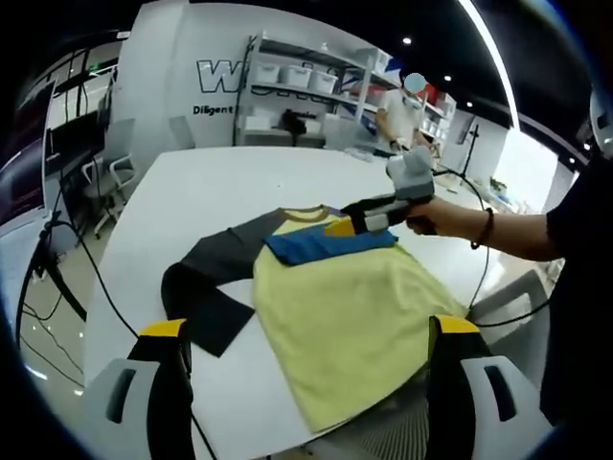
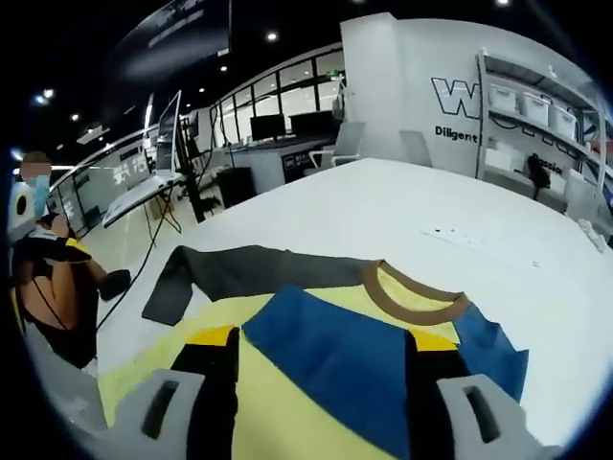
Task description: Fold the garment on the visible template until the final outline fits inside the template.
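Lying on the white table (image 1: 192, 192), the yellow shirt (image 1: 354, 316) is barely folded, its grey sleeve (image 1: 215, 278) still spread out. Left gripper (image 1: 311, 359) hangs open; right gripper (image 2: 321, 369) pinches the blue sleeve (image 2: 326, 359).

Readable lettering stands on the white wall (image 1: 182, 77) far ahead of the left gripper, beyond the table — large outlined letters (image 1: 215, 75) beginning "W", the rest hidden behind the shelving rack (image 1: 306, 91). Beneath them runs a smaller dark line (image 1: 213, 109) starting "Diligent", also cut off by the rack.

In the right gripper view the same wall (image 2: 402, 86) lies ahead and to the right of the jaws — again a big "W" (image 2: 455, 96) followed by letters lost behind shelves, with "Diligent" (image 2: 457, 133) under it. Nothing else can be read.
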Demonstrator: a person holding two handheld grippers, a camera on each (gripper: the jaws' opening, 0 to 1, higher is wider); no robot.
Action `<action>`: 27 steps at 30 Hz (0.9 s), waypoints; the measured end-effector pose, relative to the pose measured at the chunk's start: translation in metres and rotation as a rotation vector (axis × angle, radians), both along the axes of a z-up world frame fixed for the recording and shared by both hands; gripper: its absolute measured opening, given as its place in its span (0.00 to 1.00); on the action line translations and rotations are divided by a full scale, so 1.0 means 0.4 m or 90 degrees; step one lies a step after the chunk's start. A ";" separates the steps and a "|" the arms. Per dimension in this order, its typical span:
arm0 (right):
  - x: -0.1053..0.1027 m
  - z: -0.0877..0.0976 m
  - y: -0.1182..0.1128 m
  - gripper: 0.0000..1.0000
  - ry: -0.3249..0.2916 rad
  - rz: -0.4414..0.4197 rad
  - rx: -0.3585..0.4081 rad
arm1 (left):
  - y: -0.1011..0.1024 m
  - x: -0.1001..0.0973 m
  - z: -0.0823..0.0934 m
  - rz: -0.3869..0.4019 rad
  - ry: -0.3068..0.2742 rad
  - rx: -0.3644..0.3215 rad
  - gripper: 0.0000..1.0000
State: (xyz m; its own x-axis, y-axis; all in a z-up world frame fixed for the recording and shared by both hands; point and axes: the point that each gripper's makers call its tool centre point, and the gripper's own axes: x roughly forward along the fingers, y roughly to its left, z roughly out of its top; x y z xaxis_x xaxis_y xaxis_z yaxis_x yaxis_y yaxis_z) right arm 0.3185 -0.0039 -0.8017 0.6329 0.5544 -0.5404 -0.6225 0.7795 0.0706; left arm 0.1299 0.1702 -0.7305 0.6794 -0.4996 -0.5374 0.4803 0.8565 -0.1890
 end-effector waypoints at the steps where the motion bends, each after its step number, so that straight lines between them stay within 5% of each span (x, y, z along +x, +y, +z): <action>1: -0.004 -0.001 -0.009 0.70 -0.003 -0.001 -0.003 | -0.001 0.000 0.000 -0.001 0.001 -0.001 0.99; 5: -0.015 -0.010 -0.048 0.69 -0.012 -0.006 -0.026 | -0.002 0.001 0.001 -0.001 0.000 -0.002 0.99; 7: -0.013 -0.015 -0.092 0.66 -0.054 -0.008 -0.074 | -0.002 0.002 -0.005 -0.004 0.004 0.005 0.99; 12: -0.033 -0.034 -0.139 0.62 -0.033 -0.020 -0.065 | -0.016 -0.003 -0.005 -0.021 0.005 0.008 0.99; 27: -0.076 -0.089 -0.302 0.53 -0.043 -0.026 -0.147 | -0.016 0.000 -0.005 -0.018 0.007 0.009 0.99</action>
